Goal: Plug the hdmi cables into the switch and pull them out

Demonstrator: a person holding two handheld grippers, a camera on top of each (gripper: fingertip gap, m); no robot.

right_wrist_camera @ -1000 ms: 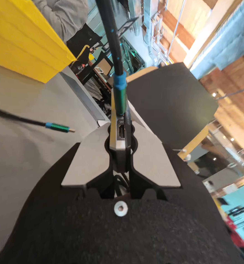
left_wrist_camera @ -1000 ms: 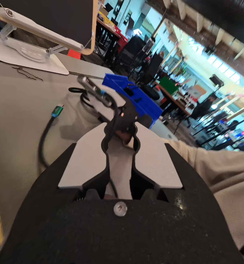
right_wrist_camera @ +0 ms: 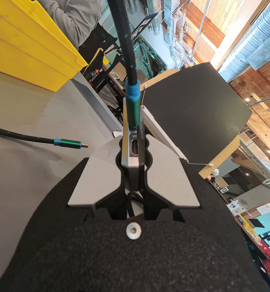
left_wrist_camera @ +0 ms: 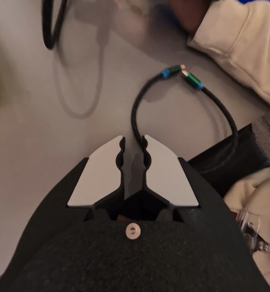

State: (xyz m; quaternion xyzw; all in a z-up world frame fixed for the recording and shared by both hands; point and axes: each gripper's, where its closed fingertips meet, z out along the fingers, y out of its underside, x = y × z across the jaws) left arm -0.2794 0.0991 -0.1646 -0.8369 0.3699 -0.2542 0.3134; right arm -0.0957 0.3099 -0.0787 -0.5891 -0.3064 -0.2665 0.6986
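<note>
Left wrist view: two green plugs with blue collars were counted, the first green plug (left_wrist_camera: 173, 71) and the second green plug (left_wrist_camera: 192, 80), tips nearly touching on the desk (left_wrist_camera: 36, 142). One further black cable loop (left_wrist_camera: 49, 31) was noted, blurred.

Right wrist view: one switch (right_wrist_camera: 131, 158) was counted, with one plugged connector (right_wrist_camera: 132, 110) seated in it. One loose plug (right_wrist_camera: 69, 143) and one yellow bin (right_wrist_camera: 28, 47) were recorded.

Motion blur is smearing the black cable loop (left_wrist_camera: 52, 23) running off the left wrist view's top edge. The right gripper's fingers (right_wrist_camera: 99, 178) are hiding the switch's (right_wrist_camera: 130, 161) lower body.
</note>
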